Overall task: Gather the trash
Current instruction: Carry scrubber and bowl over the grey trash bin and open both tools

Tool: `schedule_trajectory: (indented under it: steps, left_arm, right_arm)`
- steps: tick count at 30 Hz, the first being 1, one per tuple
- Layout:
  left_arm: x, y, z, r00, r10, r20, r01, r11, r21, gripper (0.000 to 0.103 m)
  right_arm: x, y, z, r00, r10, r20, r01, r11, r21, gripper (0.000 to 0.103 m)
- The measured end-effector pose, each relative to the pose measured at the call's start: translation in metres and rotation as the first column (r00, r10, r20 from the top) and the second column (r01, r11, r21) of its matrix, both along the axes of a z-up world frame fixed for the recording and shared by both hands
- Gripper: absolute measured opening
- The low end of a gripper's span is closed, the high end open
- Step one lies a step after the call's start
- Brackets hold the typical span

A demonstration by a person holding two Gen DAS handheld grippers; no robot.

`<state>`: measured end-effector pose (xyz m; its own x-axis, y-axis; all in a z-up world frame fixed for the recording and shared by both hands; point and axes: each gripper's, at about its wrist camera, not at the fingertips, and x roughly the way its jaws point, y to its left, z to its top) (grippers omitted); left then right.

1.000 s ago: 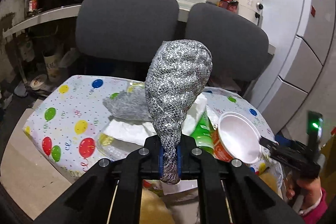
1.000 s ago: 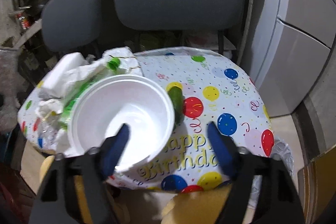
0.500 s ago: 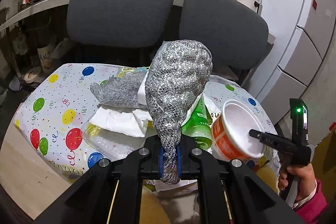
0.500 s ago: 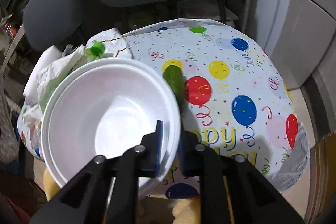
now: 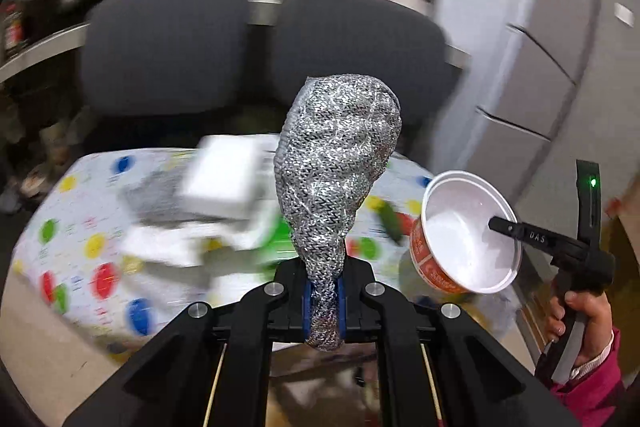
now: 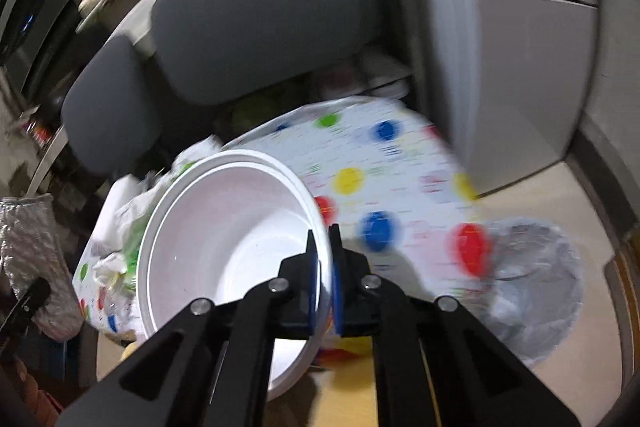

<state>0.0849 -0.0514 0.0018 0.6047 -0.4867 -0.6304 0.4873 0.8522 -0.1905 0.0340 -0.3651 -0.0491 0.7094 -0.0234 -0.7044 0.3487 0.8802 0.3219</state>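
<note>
My left gripper (image 5: 324,291) is shut on the cuff of a silver knitted mitt (image 5: 340,163), which stands upright above its jaws. The mitt (image 6: 32,247) also shows at the left edge of the right wrist view. My right gripper (image 6: 324,239) has its jaws closing on the rim of a white foam bowl (image 6: 232,227), one pad inside and one outside, both pressing. In the left wrist view the bowl (image 5: 460,235), orange outside, hangs tilted beyond the table's right edge in the right gripper (image 5: 496,225), which a hand holds.
The balloon-print table (image 5: 80,247) carries a white box (image 5: 220,179), tissues, a green bottle (image 5: 276,247), a grey glove (image 5: 156,195) and a green pickle (image 5: 390,223). A plastic-lined bin (image 6: 532,267) stands on the floor at the right. Two grey chairs (image 5: 164,47) stand behind the table.
My right gripper went from open around the bowl's rim to shut on it and carried the bowl off the table, tilting it. The left gripper moved sideways with the mitt.
</note>
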Motion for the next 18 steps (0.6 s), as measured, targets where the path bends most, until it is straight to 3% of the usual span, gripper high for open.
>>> schedule_trajectory:
  steps: [4, 9, 13, 16, 18]
  left_arm:
    - [-0.009, -0.068, -0.006, 0.985, -0.174, -0.007, 0.174, 0.985, 0.004, 0.009]
    - [-0.021, -0.146, -0.019, 0.937, -0.349, -0.032, 0.349, 0.937, 0.008, 0.009]
    - [-0.022, -0.186, -0.035, 0.908, -0.411, -0.080, 0.413, 0.910, 0.019, 0.009]
    - [-0.020, -0.206, -0.050, 0.900, -0.418, -0.126, 0.425, 0.904, 0.033, 0.009]
    - [-0.020, -0.213, -0.055, 0.898, -0.417, -0.144, 0.427, 0.903, 0.047, 0.009]
  right_arm:
    - [-0.050, -0.051, -0.002, 0.988, -0.152, -0.020, 0.150, 0.987, -0.066, 0.006]
    - [-0.105, -0.119, -0.046, 0.928, -0.341, -0.151, 0.327, 0.938, -0.115, 0.006]
    - [-0.117, -0.156, -0.099, 0.876, -0.404, -0.263, 0.395, 0.914, -0.090, 0.006]
    - [-0.108, -0.176, -0.128, 0.863, -0.421, -0.278, 0.421, 0.905, -0.065, 0.007]
    - [-0.101, -0.190, -0.141, 0.852, -0.437, -0.288, 0.441, 0.896, -0.056, 0.016]
